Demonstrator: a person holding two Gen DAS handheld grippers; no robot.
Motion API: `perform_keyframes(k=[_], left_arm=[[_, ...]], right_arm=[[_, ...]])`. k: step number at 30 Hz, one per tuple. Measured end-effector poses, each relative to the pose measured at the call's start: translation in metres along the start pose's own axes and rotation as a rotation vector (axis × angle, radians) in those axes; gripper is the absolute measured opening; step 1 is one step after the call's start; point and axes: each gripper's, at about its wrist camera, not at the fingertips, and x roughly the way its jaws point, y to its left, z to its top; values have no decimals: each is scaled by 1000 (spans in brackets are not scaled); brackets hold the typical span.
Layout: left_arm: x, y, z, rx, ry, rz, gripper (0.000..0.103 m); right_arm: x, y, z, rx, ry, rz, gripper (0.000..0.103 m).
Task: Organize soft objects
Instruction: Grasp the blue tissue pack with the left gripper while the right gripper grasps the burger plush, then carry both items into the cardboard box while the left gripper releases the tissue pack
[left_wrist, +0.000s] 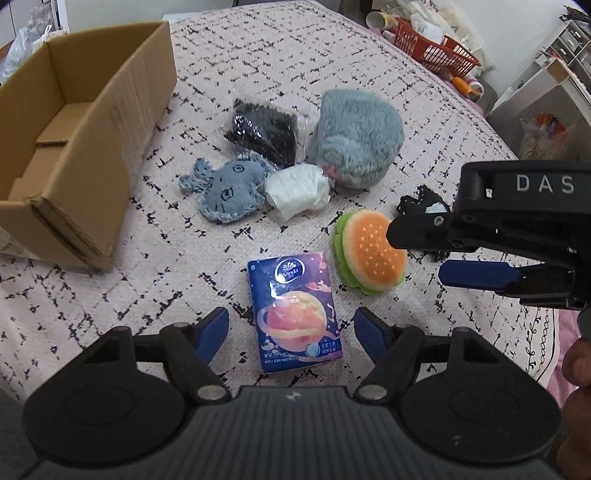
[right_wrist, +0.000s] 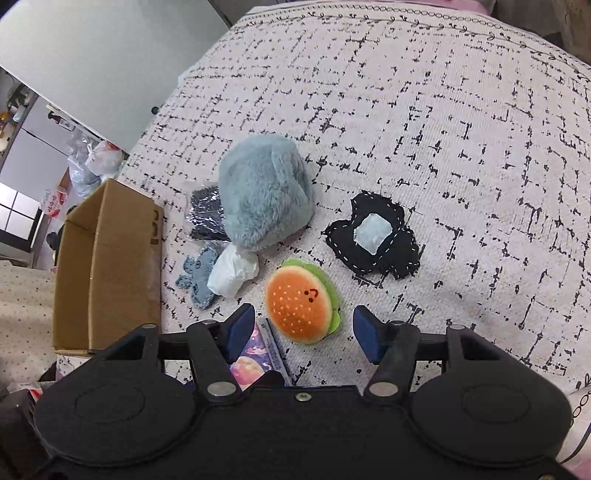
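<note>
Your left tool (left_wrist: 291, 334) hangs jaws apart astride the tissue pack (left_wrist: 295, 310) on the bed (left_wrist: 424, 122); nothing gripped. Pack looks light, squashy, slick-wrapped: take its long sides. Your right tool (right_wrist: 303, 328), also apart and empty, frames the burger toy (right_wrist: 301, 308): spongy, pinch across the bun. Cardboard box (left_wrist: 85, 129) waits left.

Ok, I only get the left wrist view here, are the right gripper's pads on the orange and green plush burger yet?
Observer: No. The right gripper is open, and the plush burger sits in line with its gap; neither of the blue pads touches it.
Operator: And the black thing that gripper half hides?
Observer: A flat black fabric patch, white stitching round its edge, a pale square at its middle, apart from the burger.
Operator: Anything on the bun?
Observer: A small dark face mark.
</note>
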Motion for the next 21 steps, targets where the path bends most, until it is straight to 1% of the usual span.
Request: perform_keyframes(k=[2,4,9,11,12,16,17,19,21], left_arm=[[5,1,1,-8,9,0,74],[10,1,3,-20,17,-2,69],[18,3,5,-49,30,0,62],[19,4,6,-55,27,-1,56],[19,4,7,-61,26,-6,51],[16,8,10,-90,21,-28,49],[13,8,11,-86,13,-26,49],[9,8,11,-83,3,-20,49],[4,9,12,-87,-3,-23,49]], right_arm=[[6,1,1,-4,10,-11,58],[12,3,1,-8,24,-17,58],[25,4,4,-12,47,-37,56],[28,4,4,-15,54,-41,56],[30,5,4,-17,58,-42,56],[37,8,4,-36,71,-55,55],[39,8,4,-39,74,-56,53],[42,9,4,-44,85,-58,44],[43,8,4,-41,89,-58,38]])
